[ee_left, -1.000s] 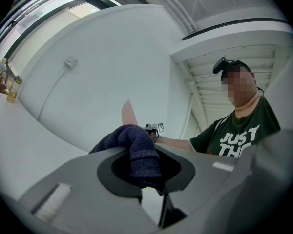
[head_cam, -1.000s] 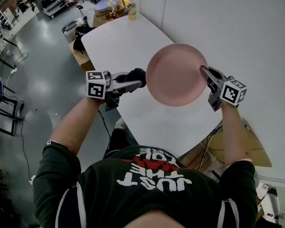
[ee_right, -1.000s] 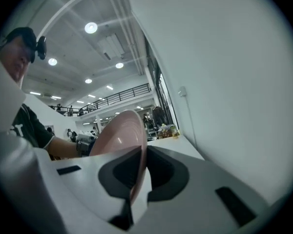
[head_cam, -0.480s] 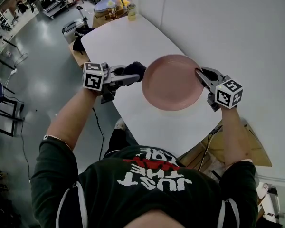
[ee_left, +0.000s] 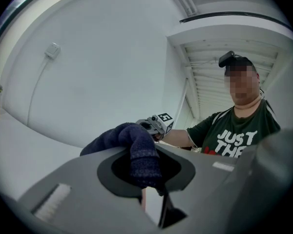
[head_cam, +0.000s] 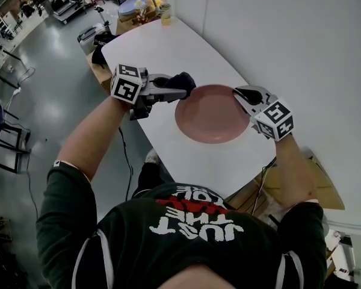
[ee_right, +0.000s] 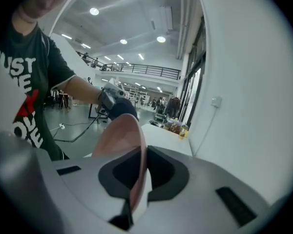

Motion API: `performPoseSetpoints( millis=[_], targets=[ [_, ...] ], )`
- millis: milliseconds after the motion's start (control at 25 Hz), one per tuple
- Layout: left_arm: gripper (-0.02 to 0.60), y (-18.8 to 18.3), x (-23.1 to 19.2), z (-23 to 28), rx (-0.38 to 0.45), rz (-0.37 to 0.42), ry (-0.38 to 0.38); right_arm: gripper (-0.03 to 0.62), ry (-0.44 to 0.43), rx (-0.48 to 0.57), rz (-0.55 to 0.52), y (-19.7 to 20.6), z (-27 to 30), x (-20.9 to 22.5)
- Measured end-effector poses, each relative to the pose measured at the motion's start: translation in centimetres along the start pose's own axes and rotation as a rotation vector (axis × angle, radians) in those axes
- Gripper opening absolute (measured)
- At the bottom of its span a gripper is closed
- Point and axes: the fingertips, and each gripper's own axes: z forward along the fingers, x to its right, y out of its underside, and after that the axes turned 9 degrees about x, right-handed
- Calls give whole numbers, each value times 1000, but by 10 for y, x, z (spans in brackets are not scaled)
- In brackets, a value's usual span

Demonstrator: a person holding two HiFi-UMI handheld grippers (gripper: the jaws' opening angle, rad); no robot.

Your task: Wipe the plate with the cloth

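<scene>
The pink plate (head_cam: pixel 209 114) is over the white table (head_cam: pixel 162 47), its right rim pinched edge-on between the clenched jaws of the right gripper (head_cam: pixel 237 93). At the plate's opposite rim, the left gripper (head_cam: pixel 182 89) grips a bunched dark blue cloth (head_cam: pixel 184 80) just beside the plate; whether they touch is unclear.

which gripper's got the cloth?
The left gripper, shut on the dark blue cloth; the right gripper clamps the pink plate by its rim.
</scene>
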Motion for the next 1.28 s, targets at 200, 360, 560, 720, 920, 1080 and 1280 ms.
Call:
performPoseSetpoints(
  millis=[200, 360, 560, 720, 920, 1080, 1280],
  targets=[
    [67, 2, 7, 14, -103, 26, 68, 17, -52, -75, -132, -5, 29, -28],
    [67, 9, 16, 40, -194, 24, 114, 17, -96, -118, -213, -1, 44, -46],
    [67, 34, 28, 61, -354, 30, 156, 17, -137, -144, -249, 6, 56, -61],
    [67, 29, 24, 58, -318, 34, 142, 17, -146, -118, -197, 12, 56, -63],
    [67, -32, 19, 19, 41, 21, 26, 15, -78, 105, 229, 18, 16, -35],
    [67, -67, -7, -43, 358, -62, -70, 15, 26, 325, 587, 28, -13, 18],
    [67, -46, -26, -75, 600, -212, -129, 15, 130, 591, 909, 22, -31, 66]
  ],
)
